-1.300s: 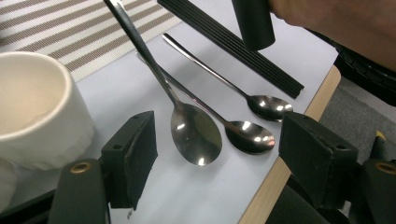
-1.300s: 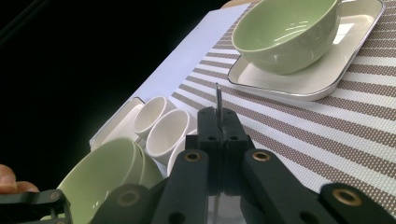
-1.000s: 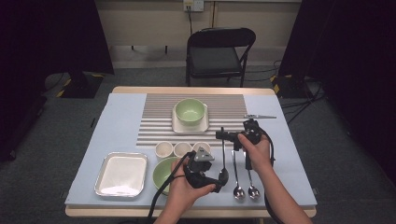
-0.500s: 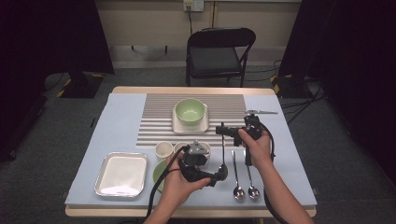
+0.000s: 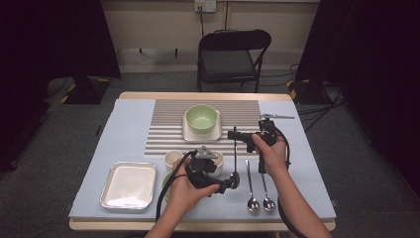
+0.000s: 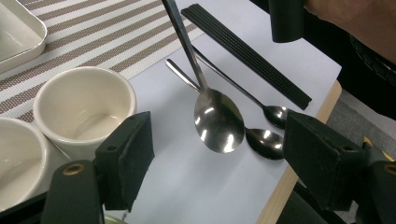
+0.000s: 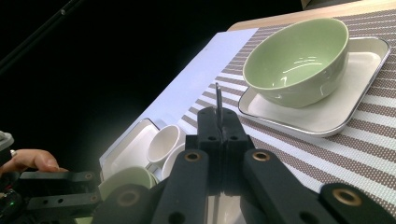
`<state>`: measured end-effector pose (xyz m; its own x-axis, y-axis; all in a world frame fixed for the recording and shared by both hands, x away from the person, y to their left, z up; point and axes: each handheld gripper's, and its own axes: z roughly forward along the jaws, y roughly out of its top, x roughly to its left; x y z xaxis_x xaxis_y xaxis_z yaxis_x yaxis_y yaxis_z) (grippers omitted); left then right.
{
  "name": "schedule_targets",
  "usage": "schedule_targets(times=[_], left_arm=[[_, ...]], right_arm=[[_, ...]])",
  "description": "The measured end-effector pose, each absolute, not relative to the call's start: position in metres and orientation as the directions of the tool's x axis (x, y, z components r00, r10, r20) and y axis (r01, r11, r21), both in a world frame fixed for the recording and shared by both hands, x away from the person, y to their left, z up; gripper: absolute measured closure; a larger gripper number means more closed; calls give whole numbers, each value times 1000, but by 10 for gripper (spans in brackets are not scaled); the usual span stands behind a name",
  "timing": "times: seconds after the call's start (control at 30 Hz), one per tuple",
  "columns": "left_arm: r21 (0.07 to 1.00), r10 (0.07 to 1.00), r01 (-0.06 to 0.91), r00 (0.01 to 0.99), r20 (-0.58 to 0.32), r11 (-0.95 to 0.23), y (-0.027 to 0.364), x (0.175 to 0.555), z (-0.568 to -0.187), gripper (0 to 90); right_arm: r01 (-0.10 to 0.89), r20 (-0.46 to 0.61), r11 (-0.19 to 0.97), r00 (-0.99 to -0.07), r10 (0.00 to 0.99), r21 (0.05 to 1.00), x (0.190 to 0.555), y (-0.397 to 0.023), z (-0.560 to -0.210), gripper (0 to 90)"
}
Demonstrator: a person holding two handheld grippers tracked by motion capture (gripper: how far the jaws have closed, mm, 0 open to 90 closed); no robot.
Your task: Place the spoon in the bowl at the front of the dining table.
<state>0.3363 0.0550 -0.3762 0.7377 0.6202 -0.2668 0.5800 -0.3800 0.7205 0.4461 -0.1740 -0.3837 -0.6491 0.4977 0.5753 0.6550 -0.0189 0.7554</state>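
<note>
One spoon (image 6: 218, 119) is clamped by its handle in the right gripper (image 7: 218, 122), while the left gripper (image 5: 233, 181) is held open. The spoon could be dropped if that thin grip slips.

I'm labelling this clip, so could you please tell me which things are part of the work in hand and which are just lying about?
In use:
- held spoon, raised off the table
- right gripper, shut on its handle
- left gripper, open near its bowl

Lying about:
- two spoons
- black chopsticks
- green bowl on a square plate
- metal tray
- small cups
</note>
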Motion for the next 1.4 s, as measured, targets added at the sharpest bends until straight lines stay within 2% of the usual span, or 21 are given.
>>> schedule_targets(times=[1.0, 1.4], left_arm=[[708, 625, 625, 706, -333, -329, 71, 353, -378, 235], [702, 634, 632, 698, -332, -329, 73, 360, -376, 237]], right_arm=[[643, 579, -42, -656, 484, 764, 452, -163, -365, 899], [645, 591, -57, -657, 467, 762, 456, -157, -360, 898]])
